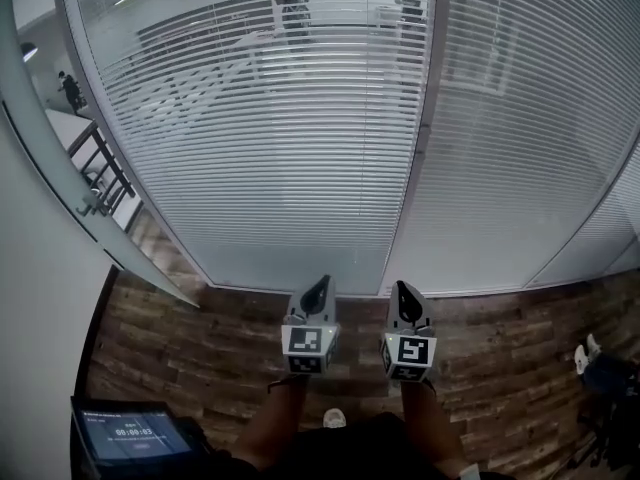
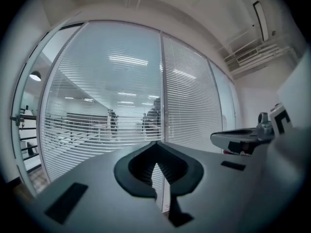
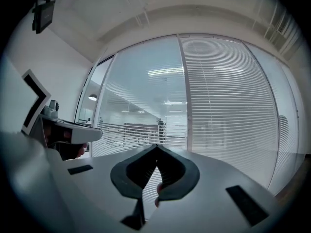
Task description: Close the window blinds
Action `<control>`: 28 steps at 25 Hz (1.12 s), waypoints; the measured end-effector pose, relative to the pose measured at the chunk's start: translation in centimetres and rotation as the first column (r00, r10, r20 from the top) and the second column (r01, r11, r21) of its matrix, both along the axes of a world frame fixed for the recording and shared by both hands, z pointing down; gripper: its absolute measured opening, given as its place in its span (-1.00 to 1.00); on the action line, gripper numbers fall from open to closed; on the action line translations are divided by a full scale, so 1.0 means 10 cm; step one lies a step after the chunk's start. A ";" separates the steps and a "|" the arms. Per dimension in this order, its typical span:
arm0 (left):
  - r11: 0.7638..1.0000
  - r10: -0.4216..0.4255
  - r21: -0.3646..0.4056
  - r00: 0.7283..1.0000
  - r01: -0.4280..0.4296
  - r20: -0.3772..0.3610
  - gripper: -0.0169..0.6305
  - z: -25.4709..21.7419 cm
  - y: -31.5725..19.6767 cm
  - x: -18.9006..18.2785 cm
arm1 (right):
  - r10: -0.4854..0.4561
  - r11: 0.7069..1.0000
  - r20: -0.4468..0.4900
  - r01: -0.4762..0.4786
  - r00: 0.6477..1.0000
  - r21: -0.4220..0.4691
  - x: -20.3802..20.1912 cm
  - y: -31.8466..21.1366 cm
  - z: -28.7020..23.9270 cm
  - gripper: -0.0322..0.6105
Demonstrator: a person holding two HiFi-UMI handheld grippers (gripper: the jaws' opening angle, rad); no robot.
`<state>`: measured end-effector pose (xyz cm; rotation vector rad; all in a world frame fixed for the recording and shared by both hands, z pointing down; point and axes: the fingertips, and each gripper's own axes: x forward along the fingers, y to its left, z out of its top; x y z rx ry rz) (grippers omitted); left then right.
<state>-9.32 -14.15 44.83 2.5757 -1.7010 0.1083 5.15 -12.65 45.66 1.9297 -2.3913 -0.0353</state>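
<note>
**Both grippers shut and empty, facing the blinds**

From the head view I see my left gripper [image 1: 318, 290] and right gripper [image 1: 404, 296] side by side over the wood-plank floor [image 1: 200, 348]. Both point at the foot of the glazed wall and neither touches it. In the left gripper view the two dark jaws meet at their tips with nothing between them. The right gripper view shows the same: jaws pressed together, holding nothing. Each gripper also shows at the edge of the other's view, held level.

The window blinds fill the wall ahead of me, well apart from both grippers. The left-hand blind [image 1: 250, 138] hangs full length, but its slats are tilted open. Through them I can make out railings, ceiling lights and two people [image 1: 290, 8] standing on the far side. The right-hand blind [image 1: 530, 148] looks much denser, and little shows through it. An upright frame post [image 1: 425, 168] separates the two panels and stands almost straight ahead of the right gripper.

At the far left a door handle [image 1: 95, 200] juts from a glass door's frame. A tablet [image 1: 130, 436] with a lit screen sits at the lower left, beside my left arm.
</note>
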 end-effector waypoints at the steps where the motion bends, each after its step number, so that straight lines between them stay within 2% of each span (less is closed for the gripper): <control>1: 1.000 0.004 -0.001 1.000 -0.004 -0.001 -0.97 -0.02 -0.05 0.00 | 0.001 1.000 -0.001 -0.001 1.000 0.001 0.00 -0.06 -0.01 -0.89; 10: 1.000 0.004 -0.018 1.000 -0.004 0.005 -0.97 0.13 -0.62 0.07 | 0.007 1.000 -0.014 -0.006 1.000 0.011 0.15 -0.64 0.00 -0.89; 18: 1.000 -0.007 -0.014 0.999 0.007 0.038 -0.97 0.31 -1.36 0.30 | -0.005 1.000 0.006 0.005 1.000 0.012 0.38 -1.43 0.17 -0.89; 24: 0.999 -0.010 -0.033 1.000 0.009 -0.012 -0.97 0.29 -1.77 0.50 | -0.023 1.000 0.027 0.023 0.999 0.015 0.50 -1.85 0.16 -0.89; 28: 1.000 -0.013 -0.012 1.000 0.013 0.028 -0.97 0.31 -1.90 0.55 | -0.051 0.998 0.006 0.051 0.999 0.041 0.58 -2.02 0.20 -0.89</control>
